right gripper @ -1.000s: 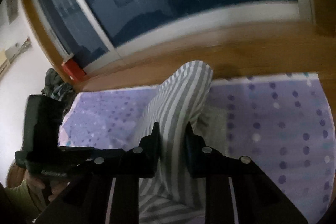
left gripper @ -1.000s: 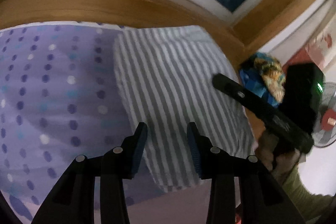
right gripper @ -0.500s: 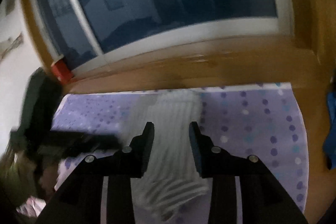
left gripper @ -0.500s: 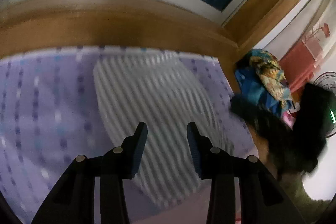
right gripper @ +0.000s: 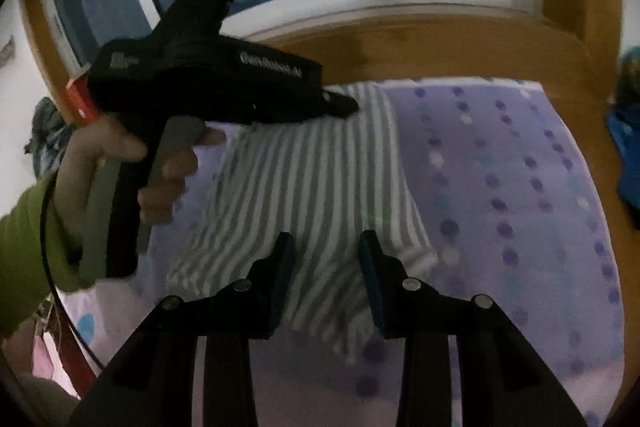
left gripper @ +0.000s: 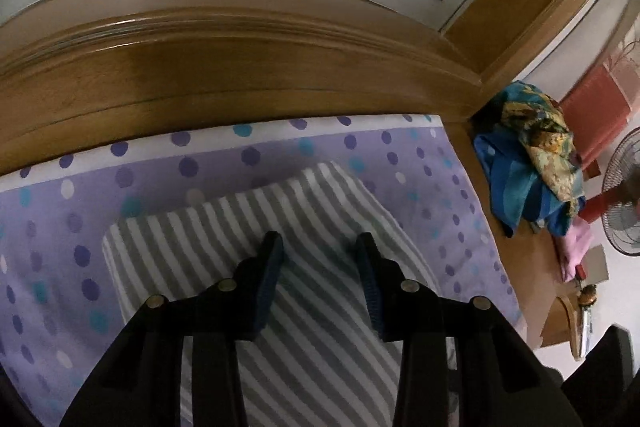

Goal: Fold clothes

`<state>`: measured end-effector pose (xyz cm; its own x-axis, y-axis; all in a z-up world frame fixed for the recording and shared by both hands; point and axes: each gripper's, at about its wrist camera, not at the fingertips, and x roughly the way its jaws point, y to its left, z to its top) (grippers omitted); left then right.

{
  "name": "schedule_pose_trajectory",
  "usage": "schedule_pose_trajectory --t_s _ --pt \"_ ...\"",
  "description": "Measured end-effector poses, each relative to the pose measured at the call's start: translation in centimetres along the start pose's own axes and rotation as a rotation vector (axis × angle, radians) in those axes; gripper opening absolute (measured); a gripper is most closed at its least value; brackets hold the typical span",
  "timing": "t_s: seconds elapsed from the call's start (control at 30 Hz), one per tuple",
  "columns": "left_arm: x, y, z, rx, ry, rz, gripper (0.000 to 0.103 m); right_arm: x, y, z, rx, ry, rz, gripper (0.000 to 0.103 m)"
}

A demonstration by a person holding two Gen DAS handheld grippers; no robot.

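A grey-and-white striped garment [left gripper: 320,203] lies folded flat on the purple dotted bedsheet [left gripper: 240,155]. My left gripper [left gripper: 320,247] hovers over it, open, with nothing between its blue pads. In the right wrist view the same garment [right gripper: 320,163] stretches away from my right gripper [right gripper: 326,247], which is open above its near end and holds nothing. There the left gripper [right gripper: 340,105] shows from the side in a hand [right gripper: 104,155] with a green sleeve [right gripper: 24,227], its tips over the garment's far end.
A wooden headboard [left gripper: 240,75] and a dark window run along the far side of the bed. A heap of blue and yellow clothes [left gripper: 528,155], a pink cloth [left gripper: 576,247] and a fan [left gripper: 624,195] are off the bed's right edge.
The right gripper's jaws have widened and let go of the raised striped fold, which now lies flat. The left gripper has swung across over the garment and into the right wrist view.
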<state>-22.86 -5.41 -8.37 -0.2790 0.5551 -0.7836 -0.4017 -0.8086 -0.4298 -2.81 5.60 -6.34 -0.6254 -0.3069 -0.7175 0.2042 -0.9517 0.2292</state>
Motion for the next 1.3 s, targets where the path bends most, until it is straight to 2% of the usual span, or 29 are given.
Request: schedule_pose_trajectory --t_s 0.13,0.27,0.43,0.5,0.57,0.63,0.7,0.77,0.87,0.93,0.97,1.0,1.07,1.17,1.3 --pt "-3.5 -0.6 -1.5 0.03 -0.017 -0.035 0.039 -1.1 1.0 -0.6 0.004 0.036 -0.069 0.033" --pt "-6.9 -0.4 -5.9 0.069 0.03 -0.12 0.039 -2.8 1.8 -0.1 0.037 -0.019 -0.1 0.033" --pt "-4.8 1.3 -11.2 0.024 0.142 -0.141 0.039 -1.5 2.0 0.5 0.056 -0.006 -0.141 0.033" --pt "-5.1 1.6 -12.0 0.012 0.108 -0.152 0.039 -0.4 1.4 -0.1 0.075 0.038 -0.151 0.033" --pt "-5.6 1.7 -12.4 0.036 0.112 -0.146 0.039 0.2 1.3 -1.0 0.09 0.06 -0.156 0.033" --pt "-5.7 2.2 -12.9 0.036 0.126 -0.136 0.039 0.1 0.8 -1.4 0.136 0.061 -0.143 0.035" --pt "-5.7 3.3 -13.5 -0.015 0.177 -0.159 0.039 -0.2 0.2 -1.5 0.18 0.079 -0.126 0.036" --pt "-6.5 4.4 -13.7 -0.065 0.172 -0.193 0.039 -1.0 -0.1 -1.3 0.206 0.09 -0.117 0.036" --pt "-8.3 5.7 -12.4 -0.076 0.108 -0.212 0.039 -2.5 -0.7 -0.8 0.246 0.078 -0.087 0.039" --pt "-9.0 6.6 -10.8 -0.095 0.06 -0.21 0.045 -3.6 -1.5 0.1 0.271 0.04 -0.046 0.052" --pt "-9.1 7.0 -10.0 -0.112 0.046 -0.211 0.048 -3.8 -2.0 0.9 0.271 0.021 -0.027 0.063" --pt "-9.0 7.2 -9.4 -0.124 0.041 -0.214 0.049 -4.0 -2.6 1.7 0.27 0.002 -0.008 0.067" --pt "-8.4 7.5 -8.4 -0.146 0.043 -0.199 0.05 -3.4 -3.6 3.3 0.258 0.005 0.025 0.068" --pt "-7.0 7.2 -7.7 -0.163 0.072 -0.165 0.05 -0.3 -5.2 5.9 0.223 0.067 0.072 0.068" --pt "-4.8 6.0 -8.3 -0.17 0.129 -0.171 0.05 3.7 -5.2 7.6 0.136 0.156 0.129 0.068"
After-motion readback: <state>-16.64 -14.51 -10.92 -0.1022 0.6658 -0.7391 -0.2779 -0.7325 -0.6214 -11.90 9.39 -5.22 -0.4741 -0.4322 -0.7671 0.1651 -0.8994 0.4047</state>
